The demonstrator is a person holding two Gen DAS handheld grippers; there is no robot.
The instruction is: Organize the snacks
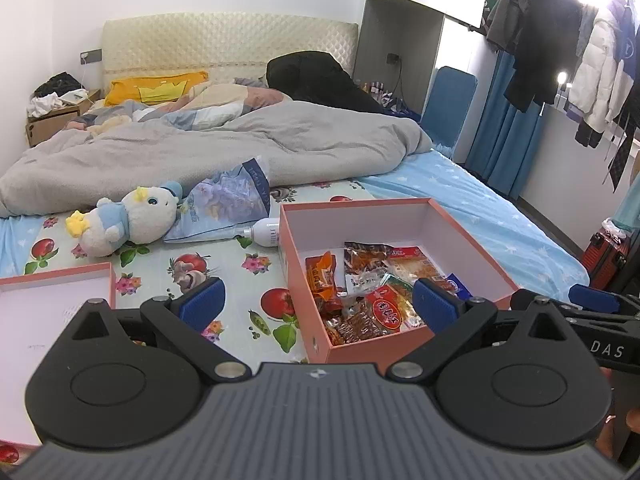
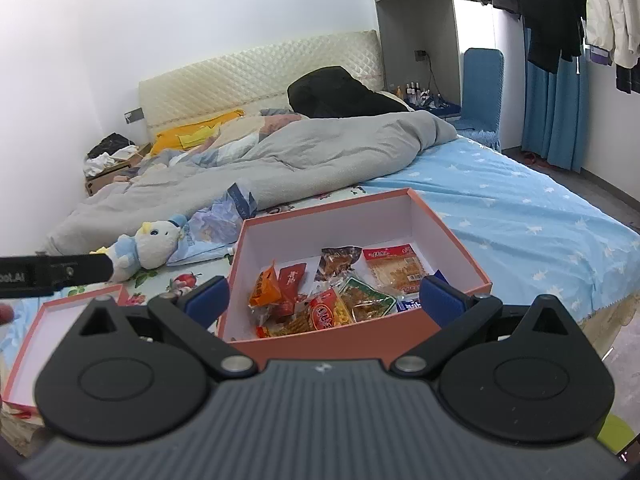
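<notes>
A pink cardboard box [image 1: 300, 276] [image 2: 452, 236] with white inside walls stands open on the bed. Several snack packets [image 1: 372, 288] [image 2: 332, 288], orange, red and clear, lie in its near half. My left gripper [image 1: 316, 304] is open, hovering over the box's near left corner with nothing between its blue pads [image 1: 202, 304]. My right gripper [image 2: 324, 300] is open wide above the box's near edge, also with nothing held. Part of the right gripper [image 1: 592, 300] shows at the right of the left wrist view. The left gripper's arm [image 2: 56, 272] shows at the left of the right wrist view.
The box's pink lid [image 1: 52, 280] [image 2: 36, 332] lies upturned to the left. A plush duck [image 1: 128, 220] [image 2: 148, 246], a blue printed bag [image 1: 228, 204] and a white bottle [image 1: 268, 232] lie behind. A grey duvet [image 1: 200, 148] covers the far bed. Clothes [image 1: 560, 40] hang at right.
</notes>
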